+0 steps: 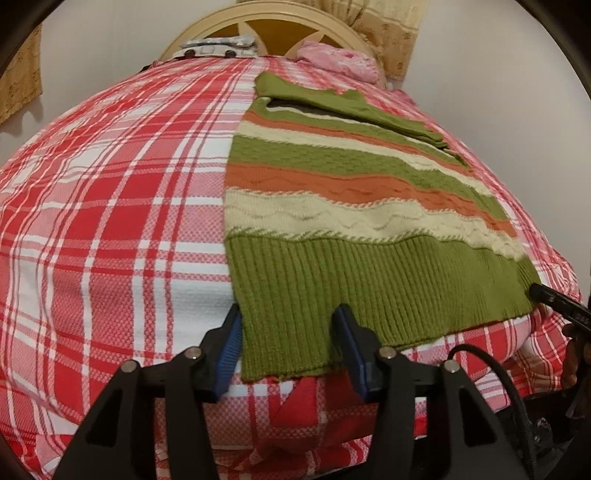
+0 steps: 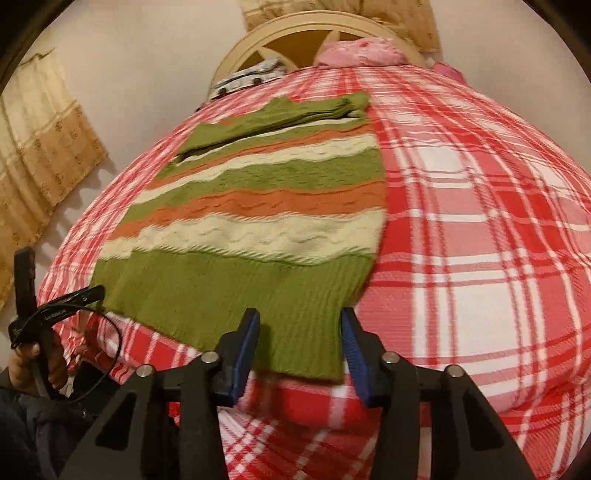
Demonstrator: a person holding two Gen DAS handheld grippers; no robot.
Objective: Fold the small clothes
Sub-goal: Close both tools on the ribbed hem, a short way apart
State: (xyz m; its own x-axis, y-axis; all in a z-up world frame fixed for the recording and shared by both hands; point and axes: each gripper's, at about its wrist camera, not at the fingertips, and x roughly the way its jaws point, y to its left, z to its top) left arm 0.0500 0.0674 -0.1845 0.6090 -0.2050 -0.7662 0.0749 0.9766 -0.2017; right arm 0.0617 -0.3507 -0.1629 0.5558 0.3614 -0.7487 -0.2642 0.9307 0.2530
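A striped knit sweater point(image 1: 343, 192) in green, orange and cream lies flat on the red plaid bed, sleeves folded across its top. Its ribbed green hem faces me. My left gripper point(image 1: 287, 343) is open, its blue pads either side of the hem's left corner. My right gripper point(image 2: 298, 350) is open, its blue pads either side of the hem's right corner; the sweater point(image 2: 266, 206) spreads away from it. The right gripper's tip shows at the right edge of the left wrist view point(image 1: 557, 301), and the left gripper at the left of the right wrist view point(image 2: 55, 306).
The red and white plaid bedspread point(image 1: 110, 206) covers the bed. A cream headboard point(image 1: 258, 26), a pink pillow point(image 1: 332, 59) and a patterned pillow point(image 1: 218, 46) are at the far end. Beige curtains point(image 2: 40, 155) hang on the wall. A black cable point(image 1: 509, 387) trails near the bed's near edge.
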